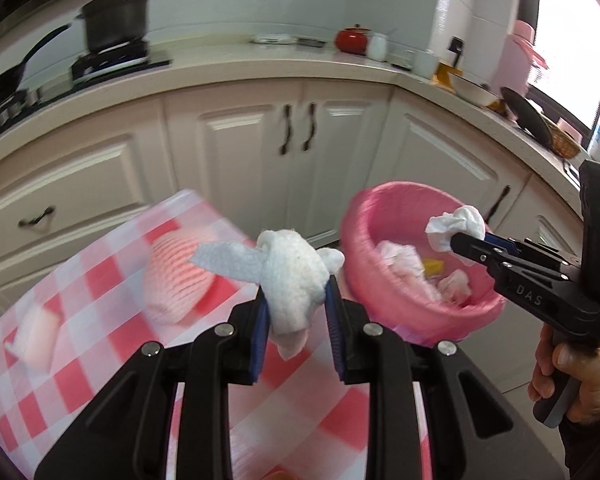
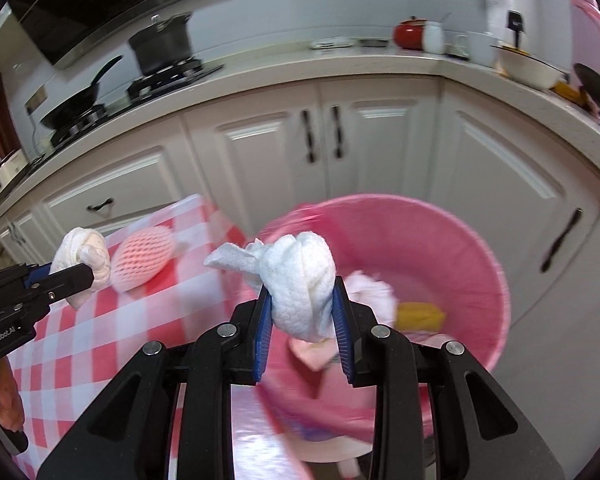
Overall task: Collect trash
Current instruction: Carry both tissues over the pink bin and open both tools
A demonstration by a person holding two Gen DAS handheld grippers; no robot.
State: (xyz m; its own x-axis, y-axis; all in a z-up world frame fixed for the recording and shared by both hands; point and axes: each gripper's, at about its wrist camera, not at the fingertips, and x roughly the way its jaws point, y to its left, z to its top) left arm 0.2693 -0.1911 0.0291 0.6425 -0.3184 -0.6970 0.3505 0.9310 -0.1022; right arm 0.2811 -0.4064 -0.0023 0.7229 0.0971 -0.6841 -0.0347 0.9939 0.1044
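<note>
Pinching soft, featherlight knotted tissue wads at mid-body, left gripper (image 1: pixel 296 300) and right gripper (image 2: pixel 302 304) carry them toward the pink bin (image 2: pixel 480 248).

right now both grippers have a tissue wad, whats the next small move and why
Probably open the right gripper: its tissue wad hangs over the open pink bin, so it should drop in with the trash already there. The left gripper, shut on its own wad, sits over the checked tablecloth.

The right gripper (image 1: pixel 460 242) reads "DAS"; the left gripper (image 2: pixel 88 276) reads "GenRobot.AI".
</note>
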